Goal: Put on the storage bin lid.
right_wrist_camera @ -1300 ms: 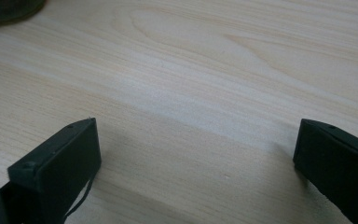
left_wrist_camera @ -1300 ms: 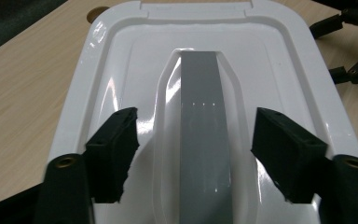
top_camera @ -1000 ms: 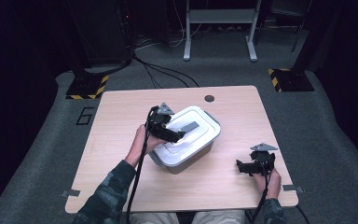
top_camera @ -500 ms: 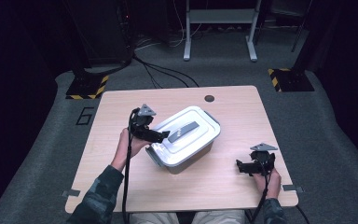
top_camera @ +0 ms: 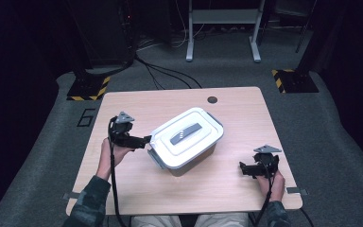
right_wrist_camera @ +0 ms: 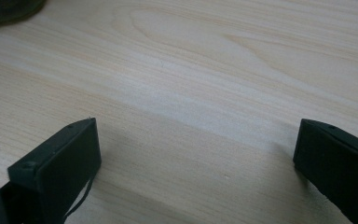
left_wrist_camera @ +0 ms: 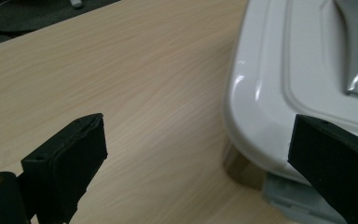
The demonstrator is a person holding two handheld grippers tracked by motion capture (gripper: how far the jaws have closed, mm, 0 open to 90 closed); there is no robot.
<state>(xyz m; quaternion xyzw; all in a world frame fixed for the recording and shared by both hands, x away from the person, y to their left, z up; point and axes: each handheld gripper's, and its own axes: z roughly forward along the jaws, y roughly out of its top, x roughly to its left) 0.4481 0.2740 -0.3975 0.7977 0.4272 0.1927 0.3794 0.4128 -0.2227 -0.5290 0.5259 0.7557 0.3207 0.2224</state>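
Box (top_camera: 186, 142) lidded at bench (top_camera: 137, 101) centre; we judge opening left. Left hand-held gripper (top_camera: 144, 140) beside box, jaws just widened, empty; right hand-held gripper (top_camera: 244, 169) open, idle.

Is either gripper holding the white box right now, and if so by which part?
Nothing is held. The left gripper sits open beside the box, its jaws having just been opening; the right gripper is open over bare table.
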